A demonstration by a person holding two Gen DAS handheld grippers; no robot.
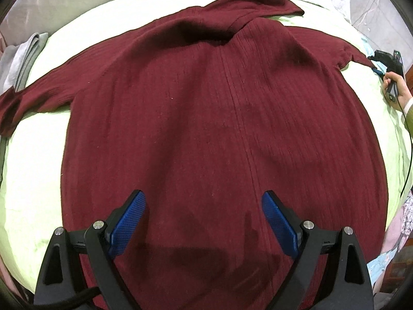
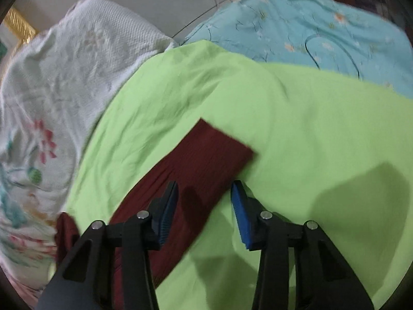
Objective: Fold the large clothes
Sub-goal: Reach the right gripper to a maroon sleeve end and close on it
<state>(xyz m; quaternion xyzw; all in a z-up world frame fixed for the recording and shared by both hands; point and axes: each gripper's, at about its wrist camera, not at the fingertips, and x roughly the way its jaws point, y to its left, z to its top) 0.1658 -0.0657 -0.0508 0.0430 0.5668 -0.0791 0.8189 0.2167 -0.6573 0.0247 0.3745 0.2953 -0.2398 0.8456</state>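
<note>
A dark red ribbed sweater (image 1: 206, 103) lies spread flat on a light green sheet (image 1: 38, 168), both sleeves stretched out sideways. My left gripper (image 1: 204, 201) hangs open over the sweater's lower middle, with nothing between its blue pads. In the right wrist view, the right sleeve's cuff end (image 2: 211, 152) lies on the green sheet (image 2: 296, 129), and my right gripper (image 2: 205, 193) stands over it with jaws apart. The sleeve runs between them and the pads are not pressing it. From the left wrist view, the right gripper (image 1: 379, 64) shows at that sleeve's tip, held by a hand (image 1: 396, 87).
A white floral quilt (image 2: 51, 90) lies beyond the sheet's far edge, and blue floral bedding (image 2: 322, 25) beside it. A folded grey cloth (image 1: 25, 56) sits near the left sleeve. A black cable (image 1: 407, 155) trails from the hand.
</note>
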